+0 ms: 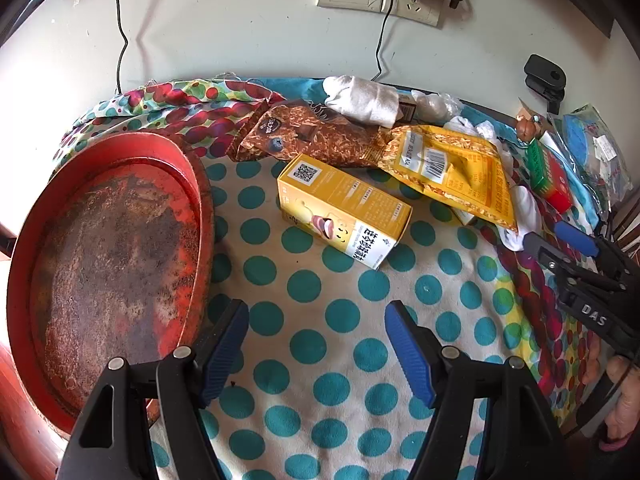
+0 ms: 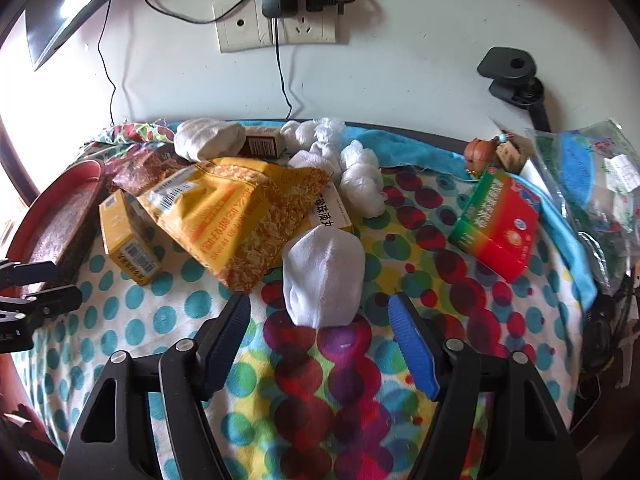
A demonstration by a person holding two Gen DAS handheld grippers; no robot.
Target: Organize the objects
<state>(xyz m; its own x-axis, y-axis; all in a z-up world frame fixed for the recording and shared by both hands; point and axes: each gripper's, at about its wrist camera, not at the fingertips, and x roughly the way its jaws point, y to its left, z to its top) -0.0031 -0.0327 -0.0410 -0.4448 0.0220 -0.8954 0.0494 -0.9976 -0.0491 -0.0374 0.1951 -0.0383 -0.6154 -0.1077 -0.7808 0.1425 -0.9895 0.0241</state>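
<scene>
Socks and snack packs on a spotty cloth

Sock ball (image 2: pixel 323 276), white and rolled up, lies on the spotty cloth (image 2: pixel 328 380). It sits just in front of the right hand-held gripper (image 2: pixel 320 332), whose jaws are spread wide and hold nothing. Behind the sock ball lies a yellow snack bag (image 2: pixel 236 220), with a yellow box (image 2: pixel 128 236) beside that. Right of the sock ball is a red and green box (image 2: pixel 496 228). The left hand-held gripper (image 1: pixel 316 344) is also wide and bare, next to a rusty red tray (image 1: pixel 112 264).

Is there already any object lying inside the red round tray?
No, the red tray shows only its own worn, rusty bottom, and the yellow box lies beside it on the dotted cloth.
</scene>
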